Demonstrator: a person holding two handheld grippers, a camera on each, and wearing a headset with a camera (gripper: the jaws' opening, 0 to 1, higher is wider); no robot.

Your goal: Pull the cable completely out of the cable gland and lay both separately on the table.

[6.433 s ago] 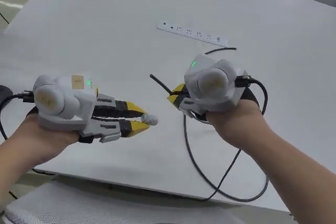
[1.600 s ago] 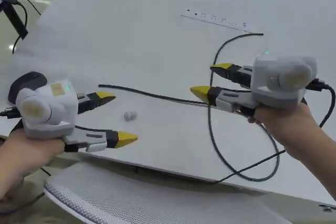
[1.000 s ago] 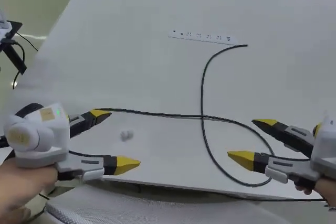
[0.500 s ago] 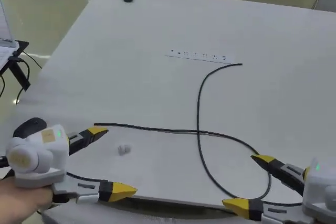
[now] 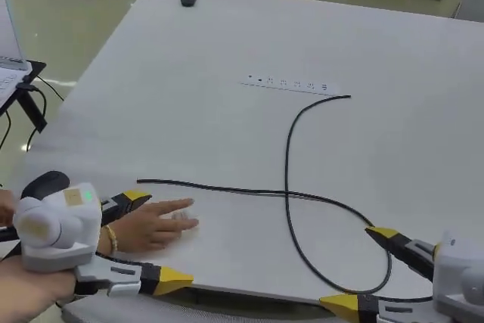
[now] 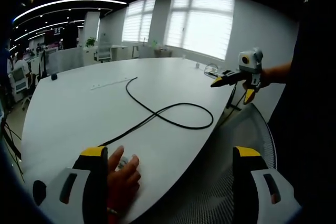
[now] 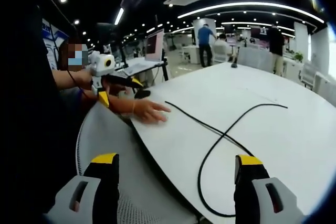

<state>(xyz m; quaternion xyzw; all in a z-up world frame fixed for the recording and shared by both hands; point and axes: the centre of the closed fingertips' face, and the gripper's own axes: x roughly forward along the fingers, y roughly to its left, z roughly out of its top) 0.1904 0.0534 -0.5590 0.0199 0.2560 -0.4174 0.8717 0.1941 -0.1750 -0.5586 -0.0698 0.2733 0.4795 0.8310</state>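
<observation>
— Where's the cable gland (image 5: pixel 179 217)?
— On the tabletop (image 5: pixel 227 51), near the cable's (image 5: pixel 287 156) straight end but apart from it, touched by a bare hand (image 5: pixel 147 226).
— And the jaws?
— Left hand-held gripper (image 5: pixel 157 237) and right hand-held gripper (image 5: pixel 354 267) both gape, empty.

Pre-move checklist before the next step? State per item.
1. Cable out of gland: ok, they lie apart.
2. Cable all on table: ok, though its loop runs near the front edge.
3. Left tongs open, empty: ok.
4. Right tongs open, empty: ok.
5. Workspace free of hands: not ok, a hand rests at the gland.
6. Gland lying free: cannot tell, fingers partly cover it.
</observation>
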